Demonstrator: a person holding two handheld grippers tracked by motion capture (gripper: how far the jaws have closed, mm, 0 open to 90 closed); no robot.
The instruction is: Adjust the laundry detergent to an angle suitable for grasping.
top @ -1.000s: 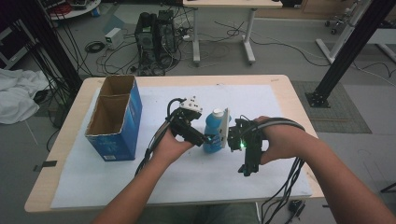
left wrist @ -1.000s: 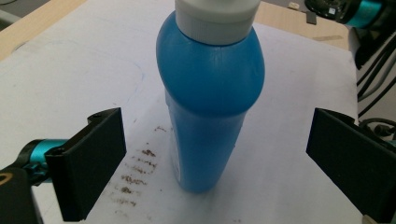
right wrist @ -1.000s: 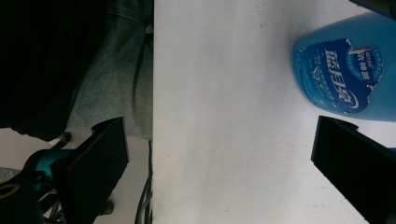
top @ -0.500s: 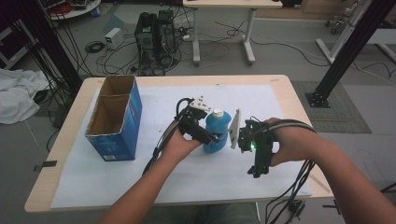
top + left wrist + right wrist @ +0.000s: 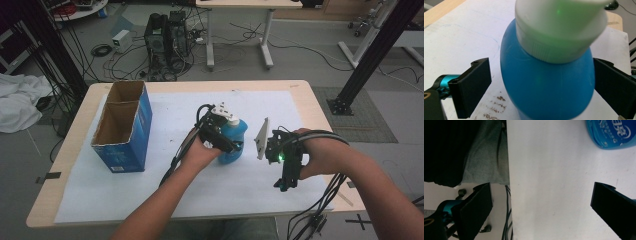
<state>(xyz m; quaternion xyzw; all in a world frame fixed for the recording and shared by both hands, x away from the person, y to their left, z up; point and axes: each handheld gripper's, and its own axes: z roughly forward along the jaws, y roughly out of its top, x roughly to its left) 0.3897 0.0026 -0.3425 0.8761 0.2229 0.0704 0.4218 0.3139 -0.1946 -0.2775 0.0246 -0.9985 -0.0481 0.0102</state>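
Mid-table, the left gripper (image 5: 541, 85) seemingly just brackets the blue bottle (image 5: 547, 85); the right gripper (image 5: 541, 210) gapes empty.

in my left claw (image 5: 541, 82) view the blue bottle (image 5: 546, 87) is cut off at the bottom edge, and its white cap (image 5: 561, 27) runs off the top and is blurred. i cannot tell whether the right jaw touches the bottle's side. from the high view my left hand (image 5: 202, 150) and claw hide much of the bottle. in my right claw (image 5: 541, 205) view the bottle is cut off by the top corner, its print too clipped to read.
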